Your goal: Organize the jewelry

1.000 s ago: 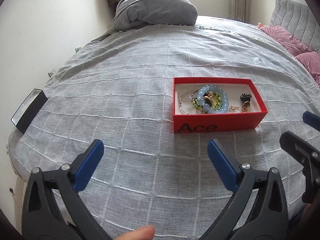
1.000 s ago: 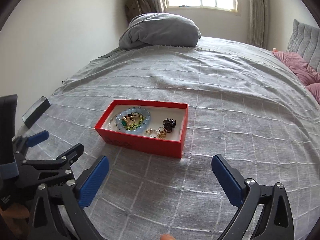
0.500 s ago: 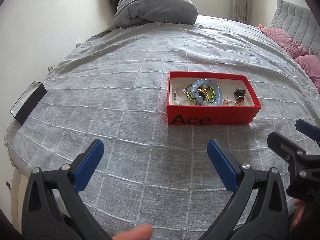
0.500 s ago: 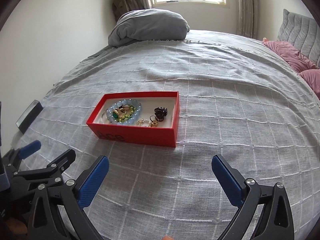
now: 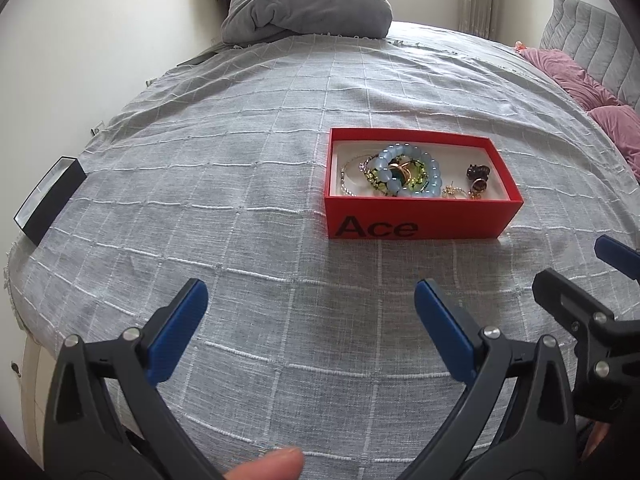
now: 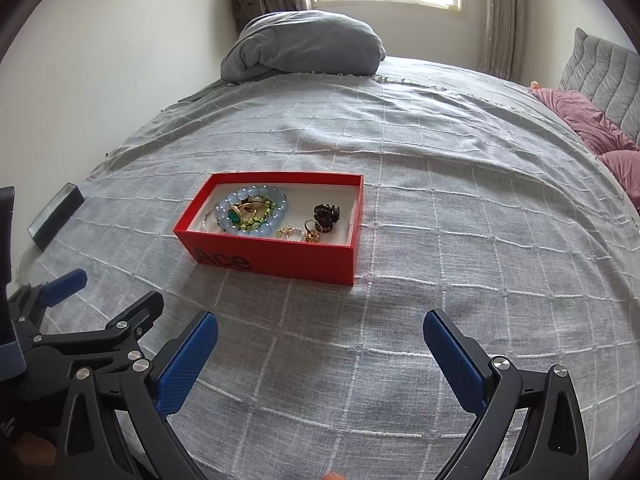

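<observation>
Centre-right of the left wrist view sits the open red cardboard box (image 5: 416,216) with "Ace" printed on its near wall, resting on the grey checked bedspread (image 5: 240,184), and all the jewelry in sight is already inside it. A pale blue beaded bracelet (image 5: 412,172) lies coiled toward the box's left half, with a green beaded strand (image 5: 420,178) and a thin silver chain bracelet (image 5: 348,178) tangled in beside it. Over at the right end there's a small dark brown hair claw (image 5: 478,171), and just beside it some little gold rings or earrings (image 5: 456,192), too small to sort out.

Both tools hang back at the bottom of their frames. The left gripper (image 5: 308,320) has its blue-padded tongs spread wide, holding nothing, well short of the box. The right gripper (image 6: 320,352) is likewise spread and empty, with the box up and to the left of centre in its view.

So where does the task stand? No loose piece shows anywhere on the bedspread, which suggests the gathering is done. A black box with a pale lining (image 5: 48,196) sits at the far left edge of the frame, on the bed's edge, well apart from the red one; whether it has a part to play, I can't tell. What's left, by my reading, is untangling inside the box, if anything.
</observation>
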Action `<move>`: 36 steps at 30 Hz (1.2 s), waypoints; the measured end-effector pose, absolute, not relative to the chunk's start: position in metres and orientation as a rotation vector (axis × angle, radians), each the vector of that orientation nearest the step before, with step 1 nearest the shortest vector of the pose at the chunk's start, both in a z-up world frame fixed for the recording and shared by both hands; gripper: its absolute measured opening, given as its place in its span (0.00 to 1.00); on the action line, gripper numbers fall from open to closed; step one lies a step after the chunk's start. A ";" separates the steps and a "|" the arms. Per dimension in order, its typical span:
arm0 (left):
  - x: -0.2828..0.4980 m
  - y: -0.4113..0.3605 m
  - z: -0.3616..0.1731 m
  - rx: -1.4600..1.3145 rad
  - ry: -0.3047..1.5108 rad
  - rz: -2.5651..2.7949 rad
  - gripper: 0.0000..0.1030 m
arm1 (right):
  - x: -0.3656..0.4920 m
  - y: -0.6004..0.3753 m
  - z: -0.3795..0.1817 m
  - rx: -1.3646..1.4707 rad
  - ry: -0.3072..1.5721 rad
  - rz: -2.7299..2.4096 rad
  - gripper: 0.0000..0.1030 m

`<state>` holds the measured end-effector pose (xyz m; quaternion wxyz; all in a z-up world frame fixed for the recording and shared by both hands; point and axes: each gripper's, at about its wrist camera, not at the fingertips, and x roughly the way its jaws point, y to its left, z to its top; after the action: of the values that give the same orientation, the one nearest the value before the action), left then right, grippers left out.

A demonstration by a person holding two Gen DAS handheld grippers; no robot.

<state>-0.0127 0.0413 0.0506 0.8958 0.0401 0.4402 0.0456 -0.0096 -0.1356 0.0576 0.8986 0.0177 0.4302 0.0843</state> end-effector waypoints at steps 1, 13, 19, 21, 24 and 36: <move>-0.013 0.041 0.051 0.083 0.912 0.095 1.00 | -0.009 -0.136 0.057 0.037 0.893 0.170 1.00; -0.012 0.044 0.050 0.072 0.928 0.086 1.00 | -0.006 -0.138 0.051 0.040 0.914 0.154 1.00; -0.012 0.043 0.049 0.070 0.932 0.082 1.00 | -0.006 -0.137 0.050 0.031 0.915 0.153 1.00; -0.012 0.044 0.049 0.068 0.932 0.082 1.00 | -0.006 -0.137 0.050 0.028 0.914 0.153 1.00; -0.012 0.045 0.050 0.067 0.928 0.085 1.00 | -0.006 -0.137 0.051 0.027 0.914 0.155 1.00; -0.013 0.044 0.050 0.066 0.931 0.074 1.00 | -0.005 -0.137 0.051 0.033 0.916 0.158 1.00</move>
<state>-0.0126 0.0440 0.0502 0.8924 0.0320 0.4486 0.0359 -0.0052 -0.1372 0.0506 0.8937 0.0161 0.4419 0.0760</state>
